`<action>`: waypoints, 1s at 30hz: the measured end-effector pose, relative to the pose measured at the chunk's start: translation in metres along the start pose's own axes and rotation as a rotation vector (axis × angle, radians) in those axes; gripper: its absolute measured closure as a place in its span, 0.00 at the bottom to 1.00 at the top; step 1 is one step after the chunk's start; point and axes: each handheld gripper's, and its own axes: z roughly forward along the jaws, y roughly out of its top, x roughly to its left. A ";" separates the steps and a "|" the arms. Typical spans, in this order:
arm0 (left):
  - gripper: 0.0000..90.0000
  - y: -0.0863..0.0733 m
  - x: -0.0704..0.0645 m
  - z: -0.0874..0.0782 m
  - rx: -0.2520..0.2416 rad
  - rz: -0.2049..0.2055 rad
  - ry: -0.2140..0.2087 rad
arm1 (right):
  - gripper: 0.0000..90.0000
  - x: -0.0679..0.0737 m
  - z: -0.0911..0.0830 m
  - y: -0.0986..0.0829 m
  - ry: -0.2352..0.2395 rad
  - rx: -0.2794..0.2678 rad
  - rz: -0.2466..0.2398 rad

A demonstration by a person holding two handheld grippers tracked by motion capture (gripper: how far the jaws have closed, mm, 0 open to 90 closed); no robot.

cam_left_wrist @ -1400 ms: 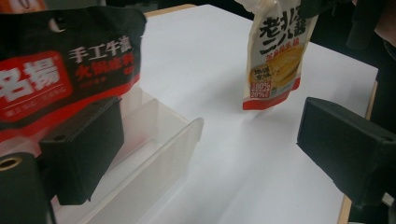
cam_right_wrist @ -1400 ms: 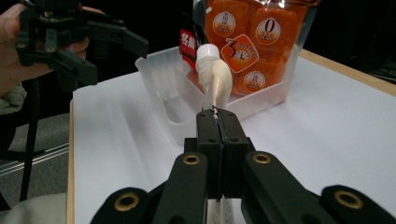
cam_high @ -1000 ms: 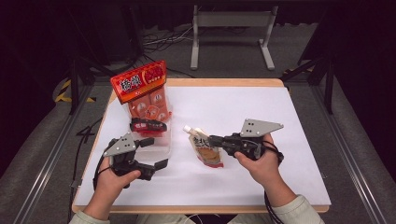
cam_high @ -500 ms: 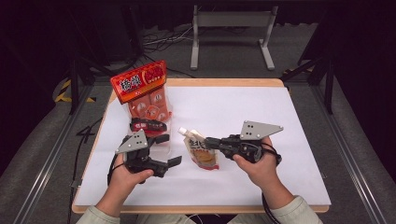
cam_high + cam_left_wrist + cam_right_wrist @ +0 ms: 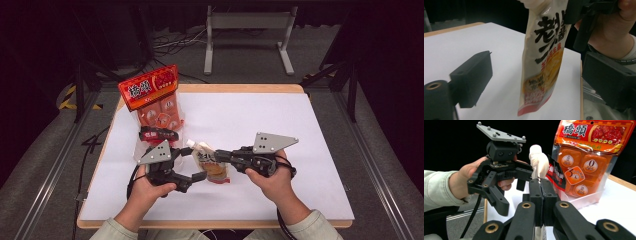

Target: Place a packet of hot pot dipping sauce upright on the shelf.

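Right tongs (image 5: 223,157), seen from above: clamped tight on the upper part of a sauce pouch (image 5: 210,163), near its white spout, above the middle of the white surface (image 5: 280,125). Same grip in the right gripper view: both jaws pressed flat together on the pouch edge, spout (image 5: 538,160) rising just beyond them, pouch body hidden below the jaws. Left tongs (image 5: 192,162): spread wide, one jaw on each side of the lower half of the pouch, neither pad visibly touching it. In the left gripper view: pouch (image 5: 544,57) hanging nearly upright between the two black pads, top cut off by the frame edge, small print on the label blurred; contact between its bottom edge and the surface impossible to judge. Behind the hands, at the far left of the surface: orange snack bag (image 5: 156,97) standing upright in a clear tray (image 5: 584,198), dark red packet (image 5: 158,134) in front of it, partly covered by the left tongs in the right gripper view. Person's sleeves cut off at the bottom edge of the high view.
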 end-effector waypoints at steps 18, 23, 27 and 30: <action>0.54 -0.007 0.005 0.010 -0.015 -0.022 -0.123 | 1.00 0.003 0.005 -0.003 0.019 -0.022 -0.005; 0.62 -0.011 0.008 0.011 -0.021 -0.045 -0.129 | 1.00 0.004 0.006 -0.004 0.023 -0.022 -0.005; 0.73 -0.011 0.008 0.009 -0.011 -0.044 -0.135 | 1.00 0.004 0.007 -0.004 0.023 -0.024 -0.006; 0.79 -0.010 0.009 0.008 -0.009 -0.044 -0.144 | 1.00 0.004 0.006 -0.003 0.021 -0.026 -0.008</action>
